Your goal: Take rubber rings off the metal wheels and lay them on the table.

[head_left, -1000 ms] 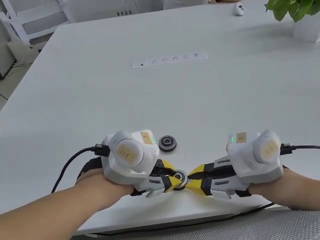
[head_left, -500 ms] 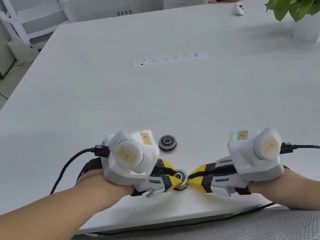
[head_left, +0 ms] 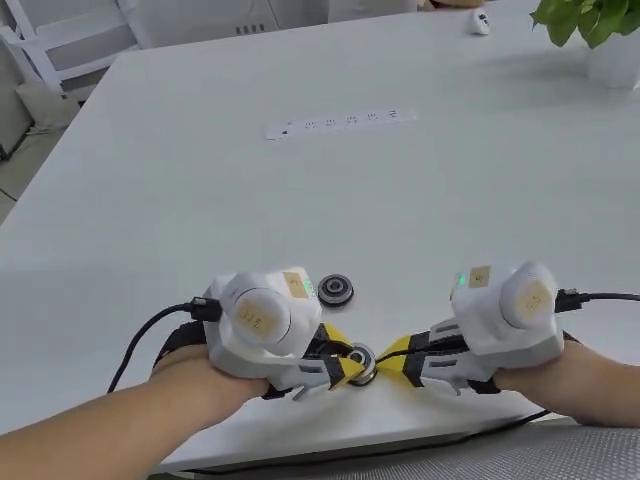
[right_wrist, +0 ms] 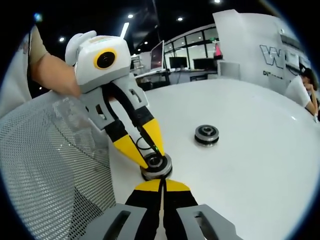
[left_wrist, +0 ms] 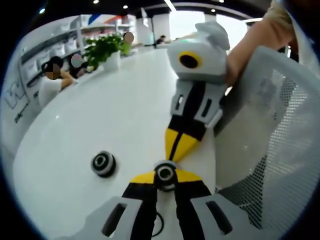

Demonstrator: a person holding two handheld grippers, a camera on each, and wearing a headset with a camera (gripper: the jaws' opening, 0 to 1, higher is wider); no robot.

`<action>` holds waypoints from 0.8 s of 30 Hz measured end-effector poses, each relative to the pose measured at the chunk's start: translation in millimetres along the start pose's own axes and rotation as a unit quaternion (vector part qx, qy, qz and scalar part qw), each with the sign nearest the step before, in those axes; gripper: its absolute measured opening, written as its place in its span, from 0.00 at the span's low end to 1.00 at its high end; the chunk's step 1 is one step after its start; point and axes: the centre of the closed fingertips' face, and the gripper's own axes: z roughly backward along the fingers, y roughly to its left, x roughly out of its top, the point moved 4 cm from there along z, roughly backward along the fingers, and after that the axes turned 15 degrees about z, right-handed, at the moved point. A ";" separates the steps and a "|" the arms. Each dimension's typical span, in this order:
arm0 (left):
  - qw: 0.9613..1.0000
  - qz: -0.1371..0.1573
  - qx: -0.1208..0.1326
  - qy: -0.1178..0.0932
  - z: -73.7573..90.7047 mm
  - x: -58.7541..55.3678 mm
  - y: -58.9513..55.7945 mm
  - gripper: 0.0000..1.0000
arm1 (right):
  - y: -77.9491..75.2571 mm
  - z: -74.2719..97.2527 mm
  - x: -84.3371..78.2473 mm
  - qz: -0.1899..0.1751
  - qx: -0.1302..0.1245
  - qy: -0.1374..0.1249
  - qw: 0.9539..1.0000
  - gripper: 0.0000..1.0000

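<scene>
A small metal wheel [head_left: 359,361] with a dark rubber ring is held just above the table's near edge. My left gripper [head_left: 343,366] is shut on this wheel [left_wrist: 165,174], one yellow tip on each side. My right gripper [head_left: 383,366] comes from the opposite side. Its jaws are pressed together at the near rim of the wheel [right_wrist: 156,166], on the dark ring. A second wheel [head_left: 334,291] with its ring lies flat on the table behind the left gripper. It also shows as the second wheel [left_wrist: 103,163] and the second wheel [right_wrist: 207,134] in the gripper views.
A white power strip [head_left: 340,122] lies mid-table. A potted plant [head_left: 598,30] stands at the far right corner, and a small white object [head_left: 480,20] sits near the far edge. A mesh chair [right_wrist: 55,165] stands close behind the table's front edge. Cables trail from both grippers.
Both grippers stay together on the wheel at the front edge. They have shifted only slightly, and the second wheel has not moved.
</scene>
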 end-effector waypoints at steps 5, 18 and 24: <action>1.000 0.000 0.001 -0.003 0.1 -0.4 0.2 0.12 | -2.7 3.6 1.3 -0.039 -0.002 -0.016 0.999 0.00; 1.000 0.000 0.004 -0.001 0.3 -0.5 -0.4 0.12 | -6.7 7.9 10.0 -0.092 -0.006 -0.047 0.995 0.00; 1.000 -0.001 0.008 -0.001 0.9 -0.7 -0.2 0.12 | -6.5 6.6 12.3 -0.108 0.001 -0.049 0.993 0.00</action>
